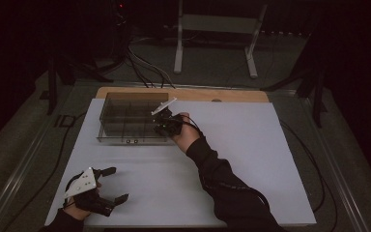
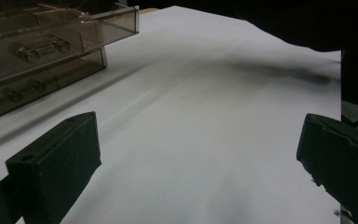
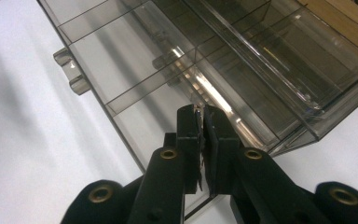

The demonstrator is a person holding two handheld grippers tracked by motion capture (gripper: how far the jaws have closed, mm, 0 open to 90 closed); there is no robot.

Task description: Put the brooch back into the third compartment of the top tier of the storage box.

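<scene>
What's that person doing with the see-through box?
A person works at a white table with a gripper in each hand. The right gripper has its jaws pressed together at the near edge of a clear plastic box with compartments; whether they pinch a part of it is hard to tell. The left gripper rests open on the table nearer the person, holding nothing.

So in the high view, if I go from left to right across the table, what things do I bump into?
left gripper → clear box → right gripper → sleeve
</scene>
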